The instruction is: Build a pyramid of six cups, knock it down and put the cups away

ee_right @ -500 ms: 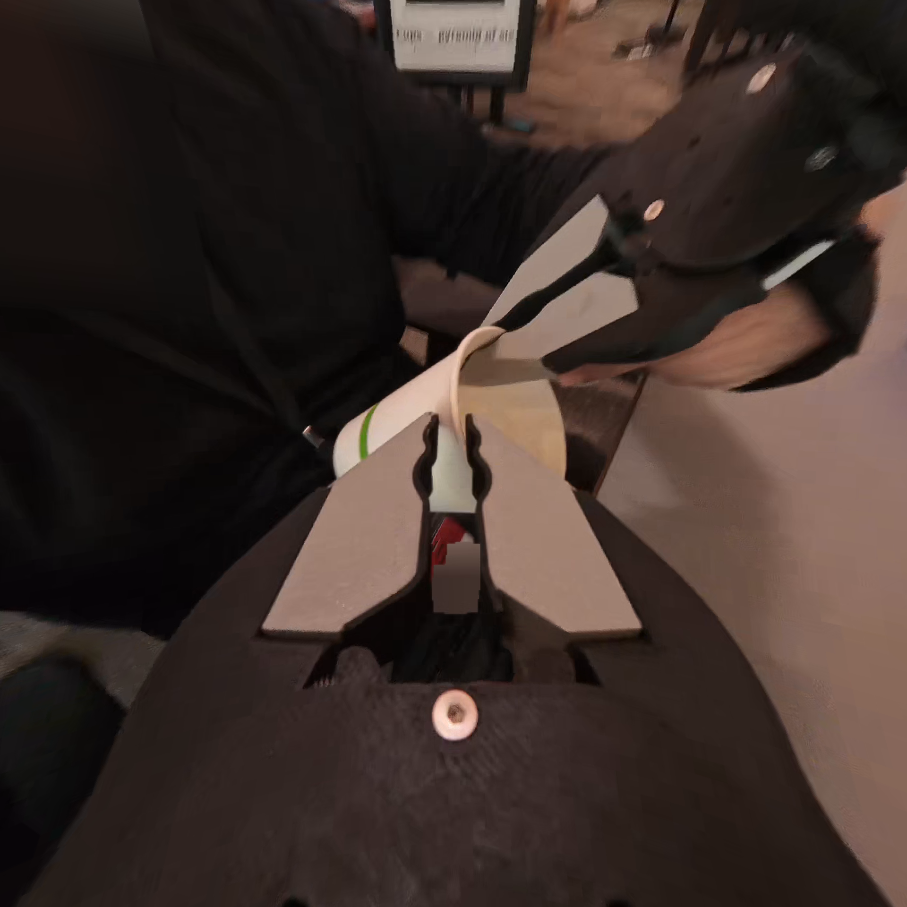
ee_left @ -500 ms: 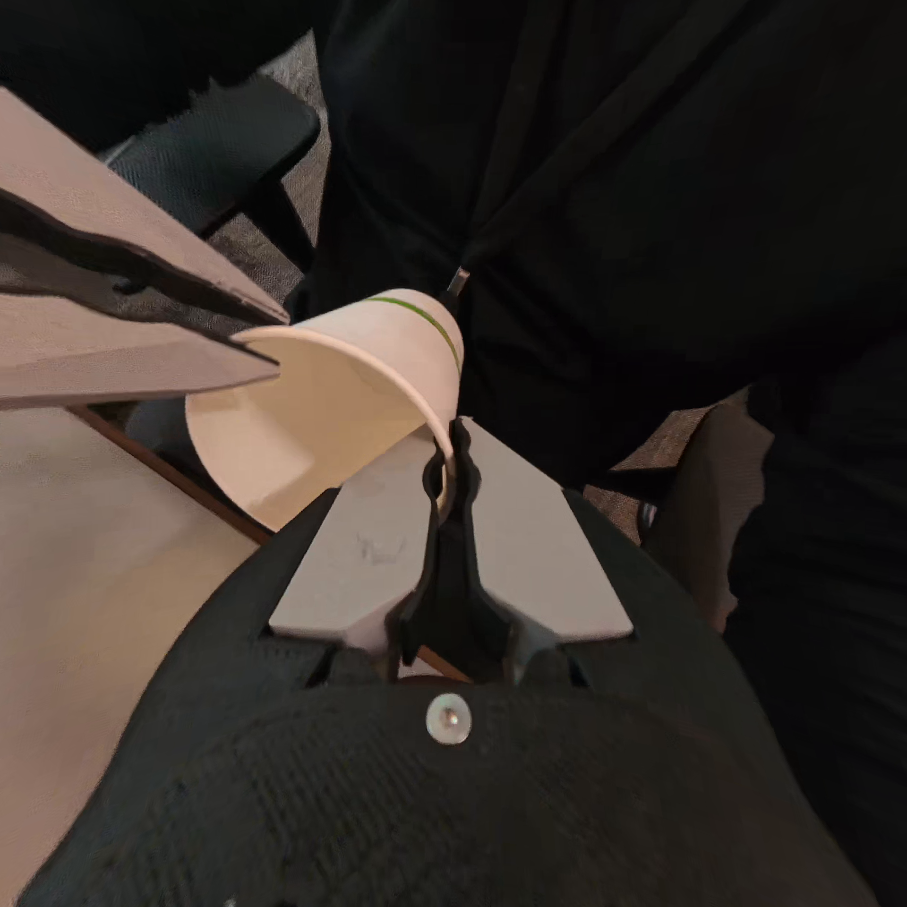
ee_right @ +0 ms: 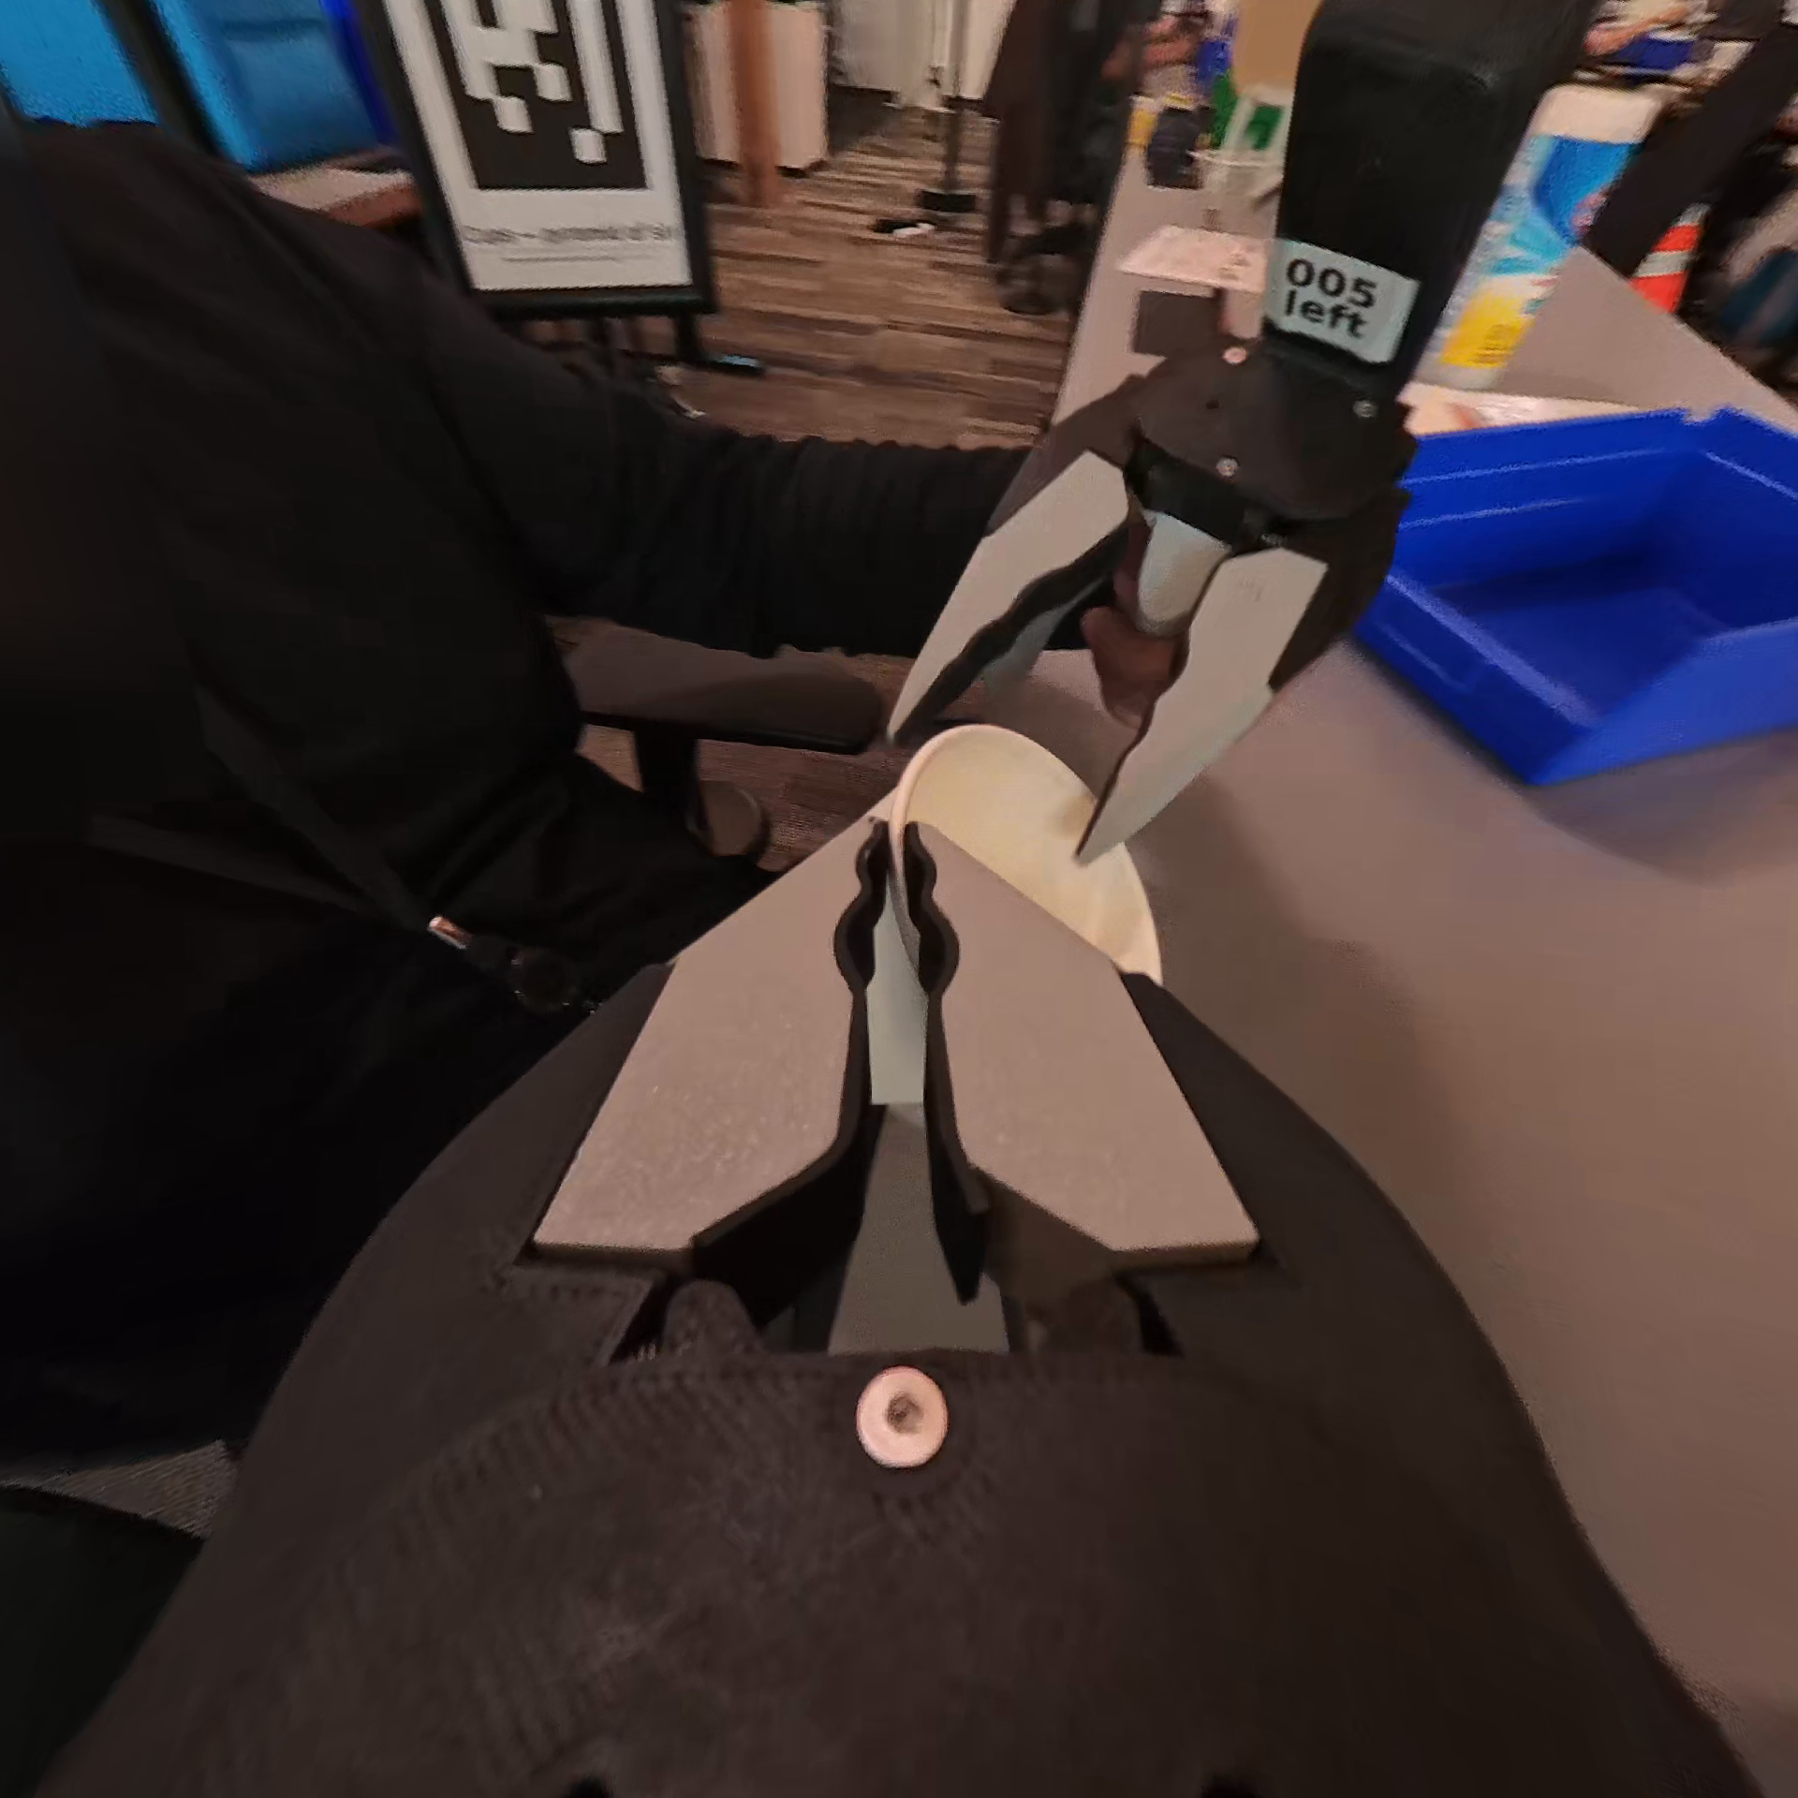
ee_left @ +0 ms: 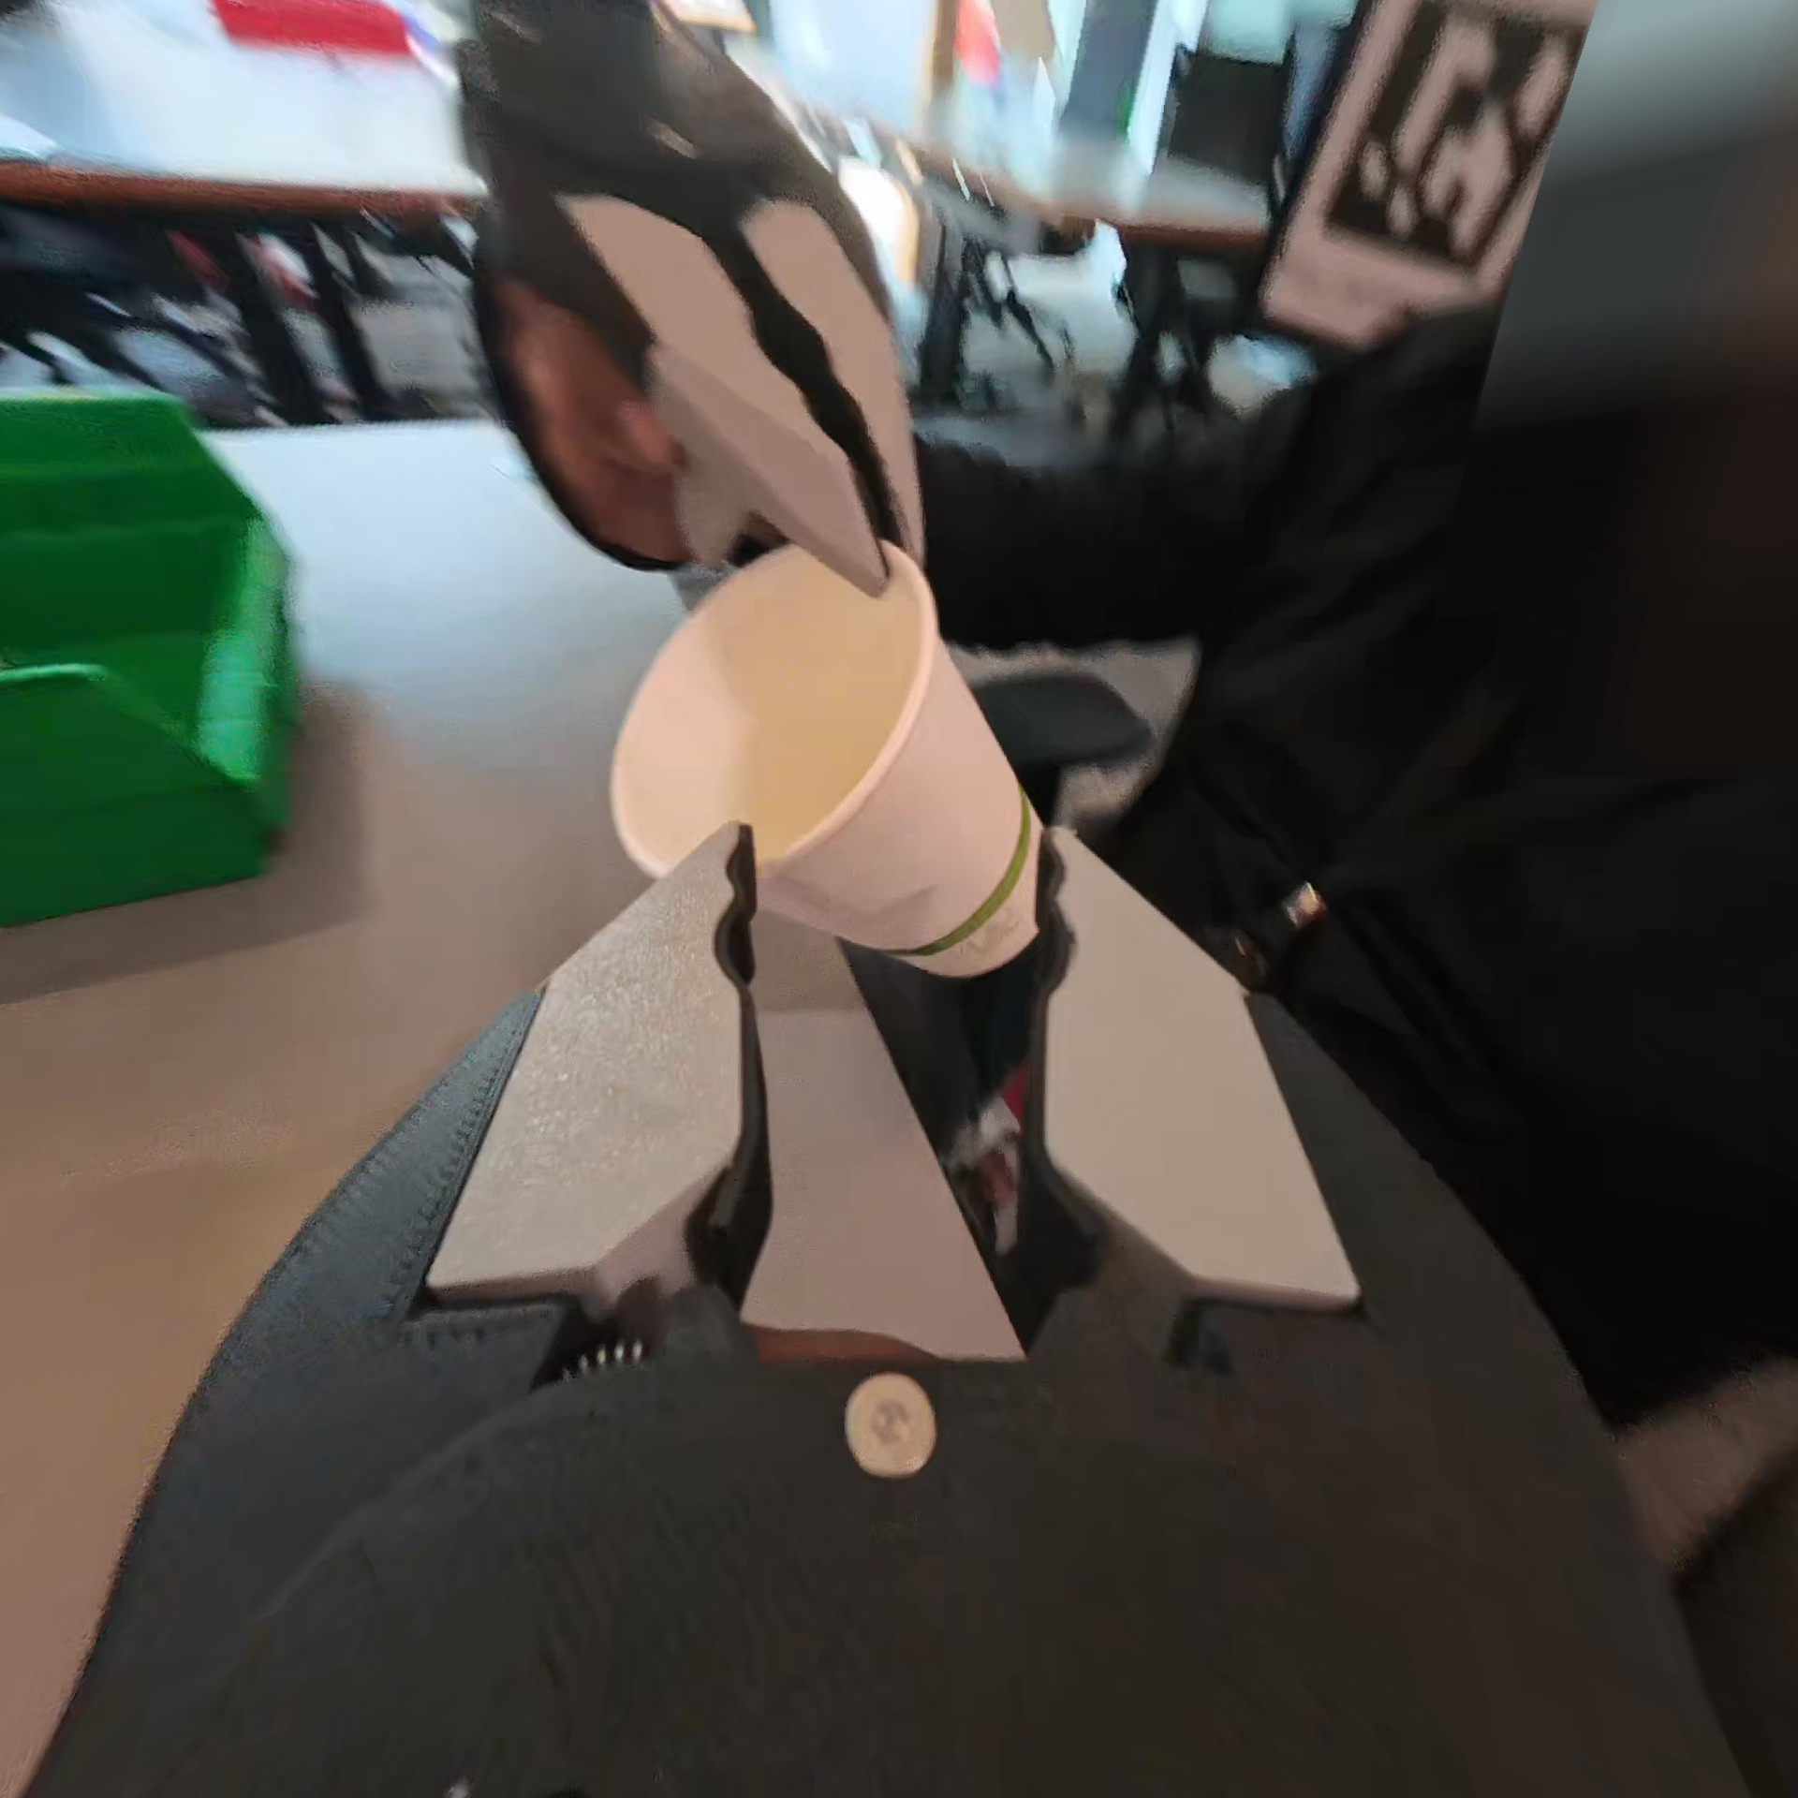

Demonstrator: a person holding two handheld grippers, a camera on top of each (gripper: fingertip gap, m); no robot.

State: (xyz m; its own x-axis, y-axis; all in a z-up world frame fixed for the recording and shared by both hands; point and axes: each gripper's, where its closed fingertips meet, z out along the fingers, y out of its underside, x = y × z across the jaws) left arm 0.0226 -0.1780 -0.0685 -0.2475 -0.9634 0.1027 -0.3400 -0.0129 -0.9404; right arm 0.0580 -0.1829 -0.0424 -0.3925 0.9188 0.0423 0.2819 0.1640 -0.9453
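Right gripper (ee_right: pixel 895 856): fingers nearly closed, pinching the rim wall of a white paper cup with a thin green band (ee_left: pixel 827 769). The cup is held in the air over the near edge of the grey desk (ee_right: pixel 1459 1022), tilted on its side, mouth toward the desk.

Left gripper (ee_left: pixel 890 876): fingers spread wide, holding nothing. In the right wrist view one fingertip sits inside the cup mouth and the other outside the rim. Contact can't be confirmed.

Only this one cup is visible. No pyramid or other cups in frame. A blue plastic bin (ee_right: pixel 1605 603) and a green plastic bin (ee_left: pixel 126 662) sit on the desk, no cups visible in either.

Judgement: stage unclear, probably a handover or reorienting of a single cup. Most of the task can't be verified as done.
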